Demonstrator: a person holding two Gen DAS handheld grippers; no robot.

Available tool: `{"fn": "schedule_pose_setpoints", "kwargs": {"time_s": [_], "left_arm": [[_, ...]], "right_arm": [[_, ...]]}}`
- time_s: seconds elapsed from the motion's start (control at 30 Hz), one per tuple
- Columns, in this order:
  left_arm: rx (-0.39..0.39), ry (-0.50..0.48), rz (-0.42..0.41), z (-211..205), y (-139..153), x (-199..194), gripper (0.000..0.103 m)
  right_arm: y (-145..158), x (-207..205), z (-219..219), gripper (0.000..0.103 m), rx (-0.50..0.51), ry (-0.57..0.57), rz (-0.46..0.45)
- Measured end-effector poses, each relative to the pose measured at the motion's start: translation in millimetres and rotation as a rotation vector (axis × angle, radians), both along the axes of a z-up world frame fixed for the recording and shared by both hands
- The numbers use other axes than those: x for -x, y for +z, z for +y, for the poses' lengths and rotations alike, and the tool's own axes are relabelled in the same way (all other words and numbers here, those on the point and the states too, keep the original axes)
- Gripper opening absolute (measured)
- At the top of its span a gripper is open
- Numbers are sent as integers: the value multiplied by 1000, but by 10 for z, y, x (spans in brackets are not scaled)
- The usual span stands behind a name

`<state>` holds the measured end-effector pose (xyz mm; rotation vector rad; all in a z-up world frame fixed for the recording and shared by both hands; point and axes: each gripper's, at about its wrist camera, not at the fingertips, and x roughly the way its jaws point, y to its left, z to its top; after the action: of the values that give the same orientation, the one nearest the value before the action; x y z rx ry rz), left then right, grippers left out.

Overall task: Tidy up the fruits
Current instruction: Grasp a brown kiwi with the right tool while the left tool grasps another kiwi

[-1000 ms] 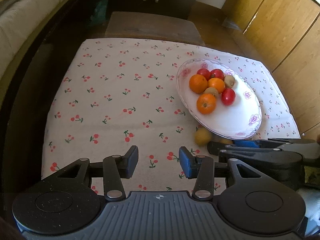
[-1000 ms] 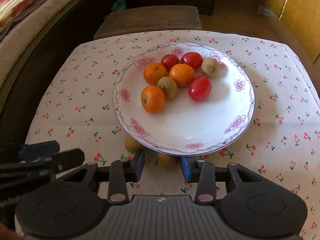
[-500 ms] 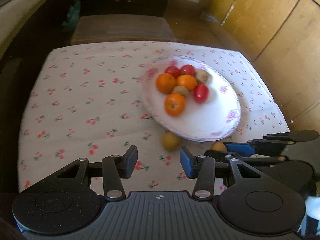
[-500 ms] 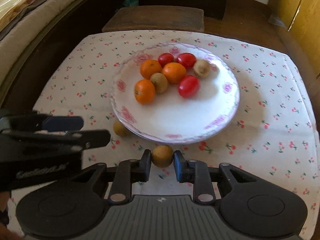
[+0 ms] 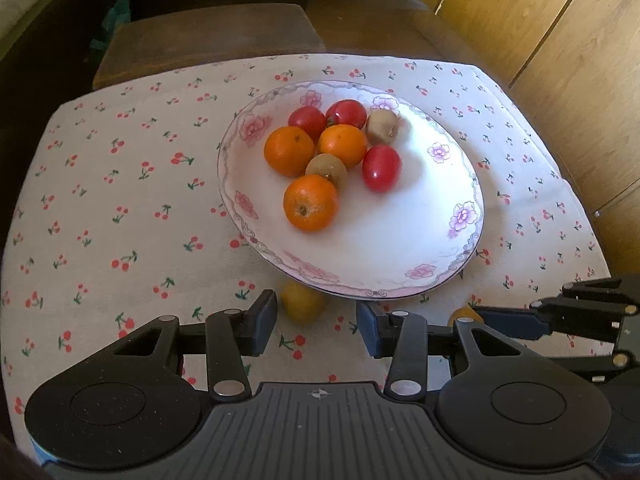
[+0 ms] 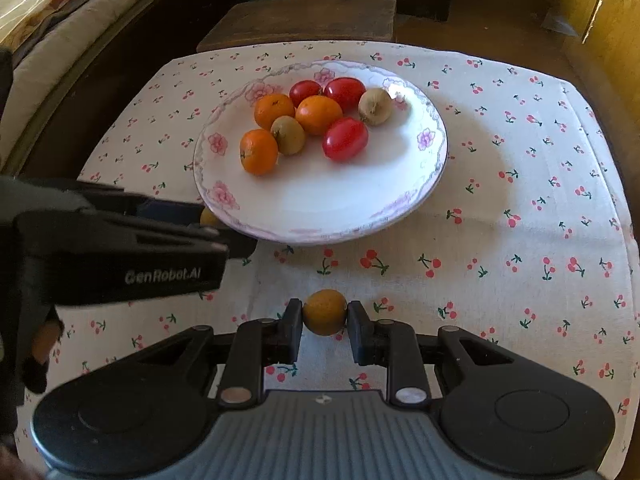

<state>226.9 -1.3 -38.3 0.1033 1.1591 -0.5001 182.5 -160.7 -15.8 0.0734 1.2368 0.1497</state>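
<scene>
Tablecloth (image 6: 520,184): white with red cherry print, covering the table under everything; it fills less of the left wrist view than half a second ago.
Plate (image 5: 400,256): flowered rim, flat on the cloth; it looms larger and more central in the left wrist view than before, and sits farther off in the right wrist view.
Fruit on plate: three oranges (image 5: 311,203), three red tomatoes (image 5: 381,168) and two kiwis (image 5: 327,169), bunched at the far side, arranged as before.
Left gripper (image 5: 316,326): fingers spread wide and holding nothing; it has come close to the plate's near rim.
Right gripper (image 6: 324,330): pinching a small yellow-brown fruit (image 6: 324,312) between both pads, as half a second ago, now clearly back from the plate rim.
Loose fruit (image 5: 303,302): yellowish, on the cloth just under the plate's near rim, now lying just ahead of the left gripper's open fingers, nearer its left finger.
</scene>
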Motion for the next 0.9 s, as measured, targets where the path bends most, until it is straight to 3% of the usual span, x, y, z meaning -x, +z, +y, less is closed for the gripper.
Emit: {"fn": "schedule_pose_setpoints", "kwargs": {"time_s": [0.23,0.37,0.9], "left_arm": [[-30,-17,-23,-89,-42,-22,51],[-46,-13,-33,-93,-39,10,33],[-83,-5,-45,-133,160,466,33]], "right_arm": [[4,57,-77,26,-27,12,-10],[-9,61,-108,26,-46,15,-13],[163,173,-188,26,-71,36,-46]]}}
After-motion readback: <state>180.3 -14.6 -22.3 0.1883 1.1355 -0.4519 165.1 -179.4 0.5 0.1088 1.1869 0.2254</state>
